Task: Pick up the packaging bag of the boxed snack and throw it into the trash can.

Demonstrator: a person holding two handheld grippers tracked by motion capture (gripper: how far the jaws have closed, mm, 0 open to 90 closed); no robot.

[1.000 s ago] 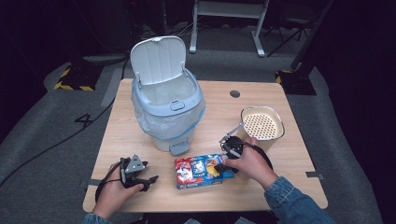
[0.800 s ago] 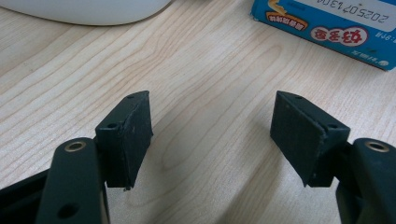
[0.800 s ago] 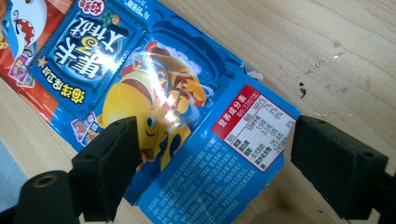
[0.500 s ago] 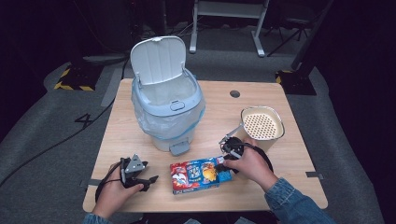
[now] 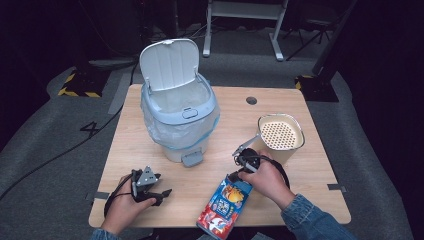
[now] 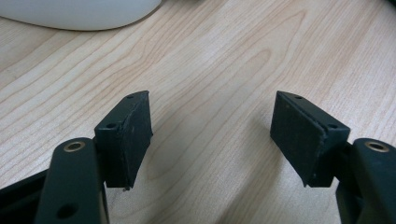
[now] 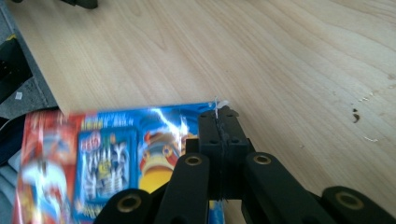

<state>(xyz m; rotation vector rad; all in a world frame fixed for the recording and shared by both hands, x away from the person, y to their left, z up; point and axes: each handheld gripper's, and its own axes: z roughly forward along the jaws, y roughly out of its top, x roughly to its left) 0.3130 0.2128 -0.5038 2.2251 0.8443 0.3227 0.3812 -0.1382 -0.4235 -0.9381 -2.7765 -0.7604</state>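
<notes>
Surfaces: wood, plastic, foil.
Desk (image 5: 310,165) pale matt wood grain; snack packet (image 5: 222,204) glossy printed foil; bin (image 5: 180,115) smooth plastic, thin film liner; claw pads (image 6: 133,133) matt black, slightly rough.

Bench (image 5: 150,145): pale wood, rectangular, a small round hole (image 5: 251,100) near its far edge.
Floor (image 5: 45,150): grey carpet, dim at the edges.
Cable (image 5: 75,145): black, trailing across the floor on the left.
Tape (image 5: 75,92): yellow-and-black stripes, far left.
Frame (image 5: 245,20): white metal legs beyond the bench.
Light: bright on the bench, dark behind.
</notes>
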